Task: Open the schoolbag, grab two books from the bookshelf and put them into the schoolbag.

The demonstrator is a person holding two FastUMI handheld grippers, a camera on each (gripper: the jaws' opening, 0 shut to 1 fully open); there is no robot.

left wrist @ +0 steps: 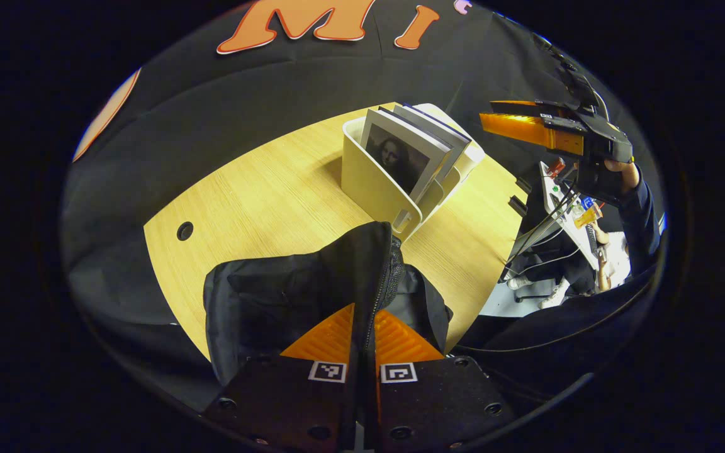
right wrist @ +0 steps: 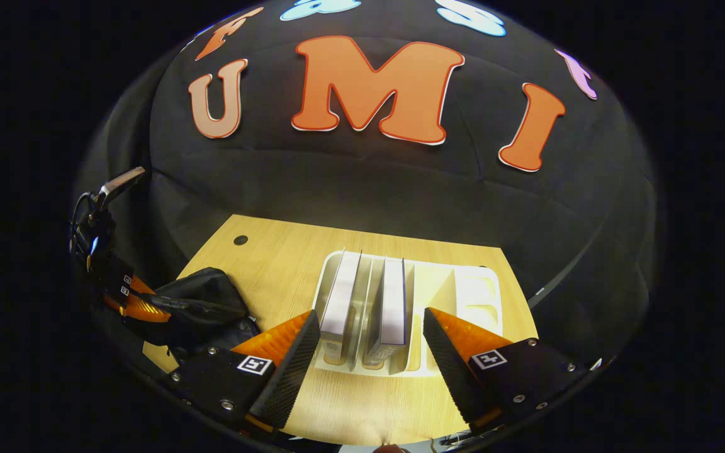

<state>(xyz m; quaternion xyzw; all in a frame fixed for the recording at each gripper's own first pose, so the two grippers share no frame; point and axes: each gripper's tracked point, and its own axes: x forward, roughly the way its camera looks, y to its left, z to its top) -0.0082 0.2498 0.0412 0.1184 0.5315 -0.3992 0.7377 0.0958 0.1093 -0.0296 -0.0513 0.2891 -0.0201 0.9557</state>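
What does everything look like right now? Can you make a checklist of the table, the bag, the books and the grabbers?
Surface: wooden table with a round hole near its far left corner.
Job's things: black schoolbag slumped on the table, its edge with the zipper pulled up; white bookshelf standing behind it, two books upright in its slots.
Clutter: nothing seen on the table.
Grippers: left gripper shut on the schoolbag's edge; right gripper open, hanging above the bookshelf with both books between its fingers, not touching them.
Cables: dark cables hang beside the table's right edge.
Surroundings: black cloth wall; a person's hand holds the right gripper.
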